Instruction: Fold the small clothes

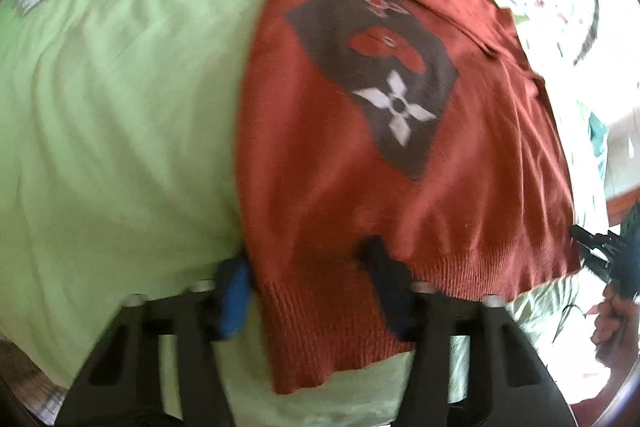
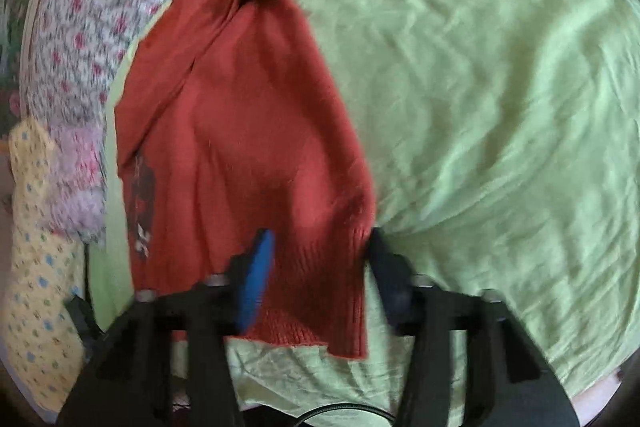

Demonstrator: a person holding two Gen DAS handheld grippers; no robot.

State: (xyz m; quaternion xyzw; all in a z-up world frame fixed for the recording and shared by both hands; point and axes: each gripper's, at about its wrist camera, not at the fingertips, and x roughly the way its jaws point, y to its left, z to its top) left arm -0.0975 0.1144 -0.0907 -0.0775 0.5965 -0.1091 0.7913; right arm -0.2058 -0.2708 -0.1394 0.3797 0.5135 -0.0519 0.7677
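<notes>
Here we have the rust sweater (image 1: 360, 187) lying mid-frame on the green bed sheet (image 1: 120, 107), both the left gripper (image 1: 308, 291) and right gripper (image 2: 320, 267) spread wide around its ribbed hem, gripping nothing, so closing may pinch sheet too.

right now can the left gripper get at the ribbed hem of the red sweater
Probably yes. The left gripper is open with the ribbed hem of the red sweater lying between its fingers on the green sheet; nothing blocks it.
</notes>
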